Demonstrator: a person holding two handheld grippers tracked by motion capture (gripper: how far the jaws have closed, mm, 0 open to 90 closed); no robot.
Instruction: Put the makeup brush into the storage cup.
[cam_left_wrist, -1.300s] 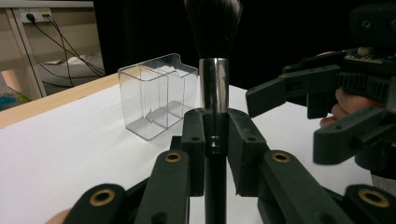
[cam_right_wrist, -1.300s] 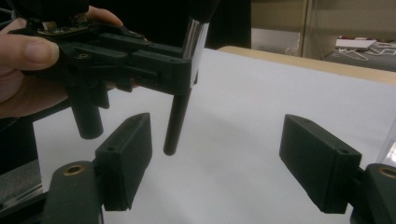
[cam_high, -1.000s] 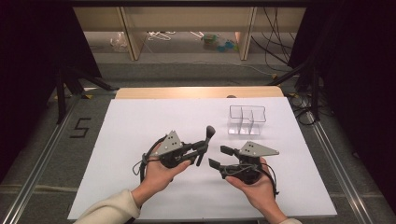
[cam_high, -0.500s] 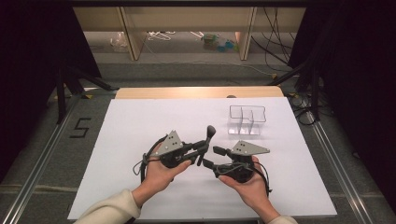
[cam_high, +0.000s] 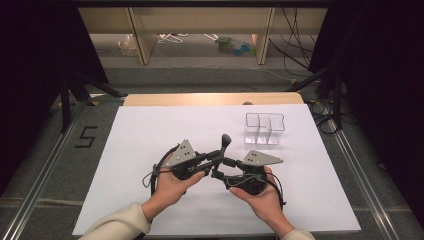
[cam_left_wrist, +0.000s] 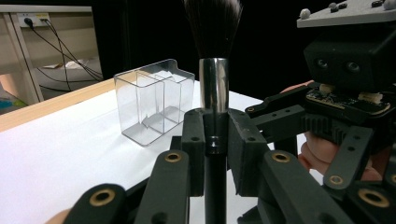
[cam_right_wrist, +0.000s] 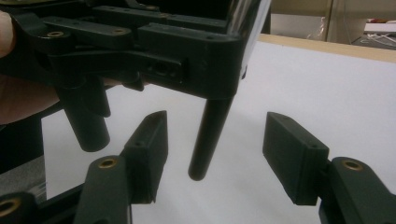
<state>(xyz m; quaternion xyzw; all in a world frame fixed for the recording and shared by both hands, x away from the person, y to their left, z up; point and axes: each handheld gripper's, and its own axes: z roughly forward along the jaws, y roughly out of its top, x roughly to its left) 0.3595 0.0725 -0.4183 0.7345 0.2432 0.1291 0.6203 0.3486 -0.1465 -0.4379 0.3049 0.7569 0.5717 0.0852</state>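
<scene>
A black makeup brush (cam_high: 226, 141) stands upright over the white table, bristles up, with my left gripper (cam_high: 218, 154) shut on it. In the left gripper view the pads clamp the brush (cam_left_wrist: 213, 88) just below its silver ferrule. My right gripper (cam_high: 220, 171) faces the left one from the right, low by the handle. In the right gripper view the handle's lower end (cam_right_wrist: 208, 140) hangs between the two pads (cam_right_wrist: 149, 140) with a gap on each side. These jaws have just been closing and do not touch the handle.
A clear plastic organiser box (cam_high: 264, 128) with compartments stands at the back right of the white table cover (cam_high: 150, 130), and it also stands behind the brush (cam_left_wrist: 154, 100). A wooden edge (cam_high: 210, 98) runs along the far side. Shelves and cables lie beyond.
My right gripper has moved left toward the left one, bringing its jaws around the brush handle's lower end, and the jaws have narrowed. The left gripper and brush have stayed put.
</scene>
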